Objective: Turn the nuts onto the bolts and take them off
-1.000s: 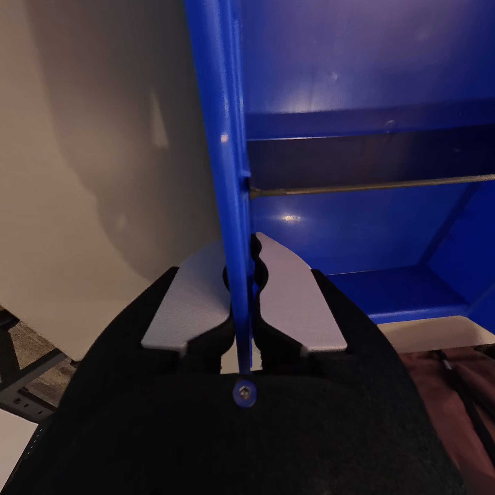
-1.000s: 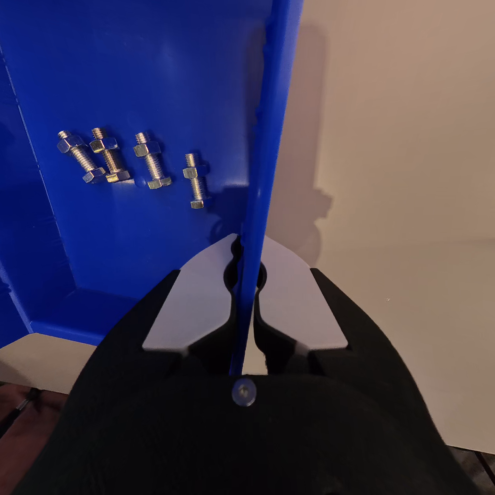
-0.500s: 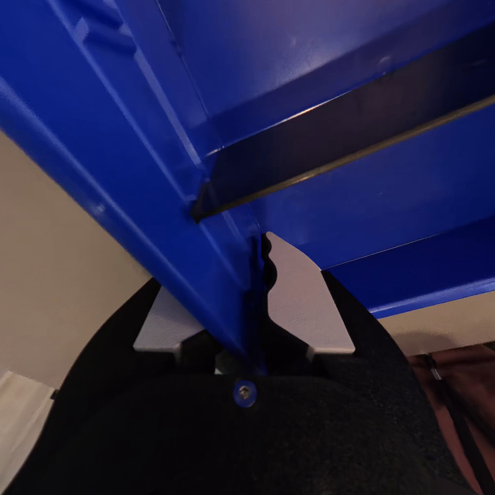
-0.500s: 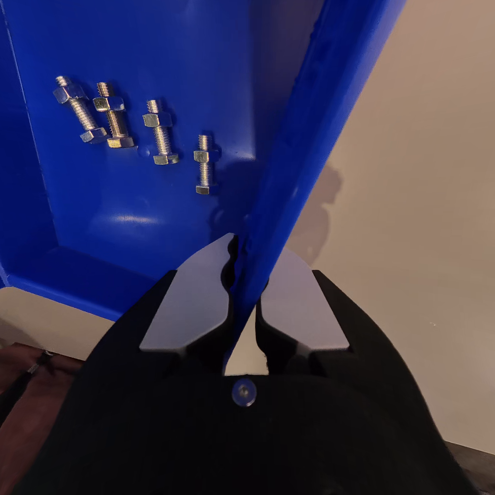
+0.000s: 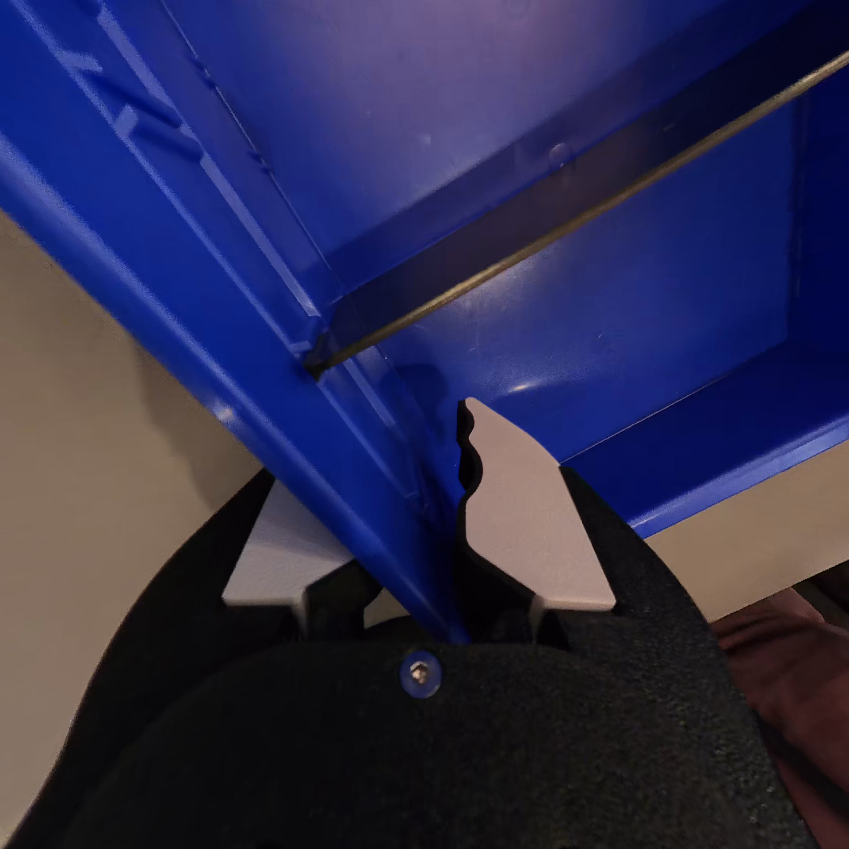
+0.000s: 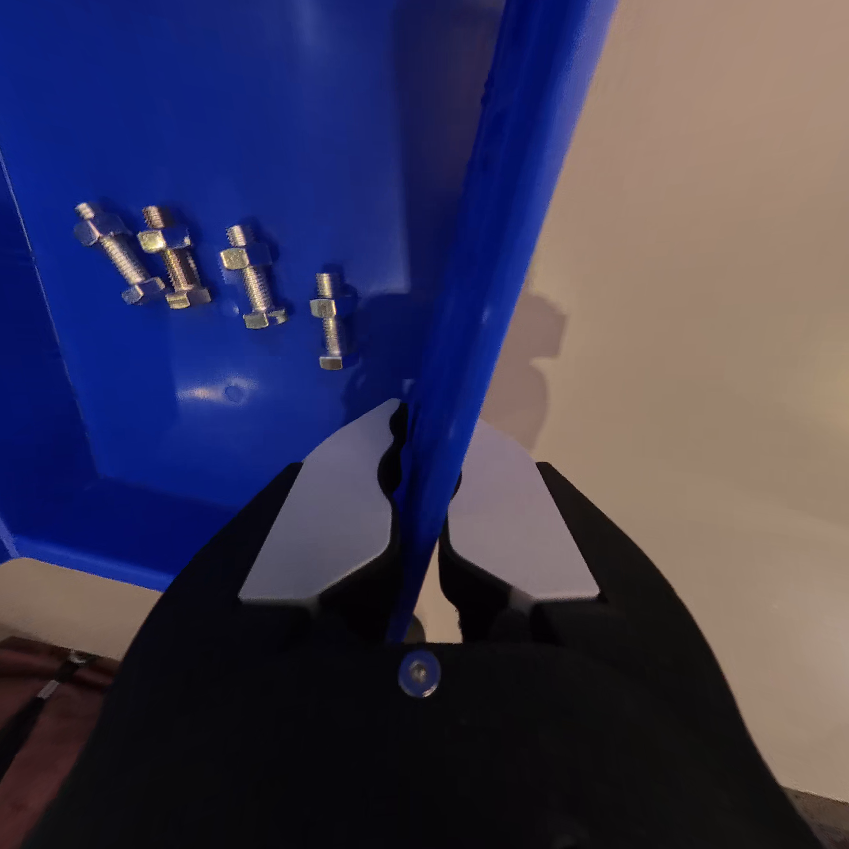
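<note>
The big blue plastic bin (image 6: 285, 115) is the thing to find everything else by. Only the right wrist view shows what lies inside it: four shiny silver metal bolts (image 6: 252, 275), each with a nut turned onto it, lie in a loose row on the bin floor, near the wall that the right gripper holds. The two bolts farthest from that wall touch each other; the other two lie apart. The left wrist view shows no bolts at all. It shows another part of the blue plastic bin (image 5: 459, 138), with a thin metal rod (image 5: 574, 220) that runs across the inside from one wall.

The right gripper (image 6: 425, 464) pinches the thin side wall of the bin between its two grey fingers (image 6: 335, 500), one finger inside and one outside. The left gripper (image 5: 432, 500) bites the opposite wall the same way (its outer finger is mostly hidden behind the slanted blue wall). In that view the bin looks tilted.

The blue walls block much of each view, and the black gripper bodies fill the lower part.

Under the bin is a pale cream table top (image 6: 689, 413). Past its near edge there is something dark reddish brown (image 5: 804, 689), too dim to make out.
</note>
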Available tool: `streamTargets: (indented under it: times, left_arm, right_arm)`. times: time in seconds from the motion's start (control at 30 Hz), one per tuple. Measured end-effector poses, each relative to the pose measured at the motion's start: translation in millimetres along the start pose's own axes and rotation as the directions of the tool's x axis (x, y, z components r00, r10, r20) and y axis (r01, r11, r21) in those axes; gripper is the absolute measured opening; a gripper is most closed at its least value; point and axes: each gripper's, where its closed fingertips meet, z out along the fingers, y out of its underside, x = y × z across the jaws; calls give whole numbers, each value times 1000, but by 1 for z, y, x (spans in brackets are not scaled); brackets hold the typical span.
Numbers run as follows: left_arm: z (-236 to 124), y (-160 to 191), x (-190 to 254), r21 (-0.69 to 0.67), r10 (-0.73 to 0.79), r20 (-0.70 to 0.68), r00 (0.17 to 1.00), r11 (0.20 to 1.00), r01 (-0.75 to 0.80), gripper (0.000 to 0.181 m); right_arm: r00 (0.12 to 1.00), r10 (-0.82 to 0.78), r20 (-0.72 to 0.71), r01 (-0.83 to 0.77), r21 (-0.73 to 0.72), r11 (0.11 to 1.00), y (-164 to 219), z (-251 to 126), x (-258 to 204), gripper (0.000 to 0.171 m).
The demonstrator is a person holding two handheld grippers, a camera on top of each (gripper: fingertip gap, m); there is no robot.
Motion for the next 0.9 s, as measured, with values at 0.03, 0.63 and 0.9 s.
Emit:
streamTargets:
  times: [0.03,0.63,0.9]
  left_arm:
    - [1,-3,3,11,3,-15,1000,1000,-3,30]
    - [-127,-9,-5,479,105,-110,988,877,-40,42]
    - [-261,55,-69,850,-31,-67,997,522,73,35]
  right_arm:
    - [1000,19,10,-18,-16,1000,1,3,-1,9]
    - [996,86,-7,-86,-81,993,49,-24,48,5]
    - [997,65,-47,-66,-16,998,51,-107,29,5]
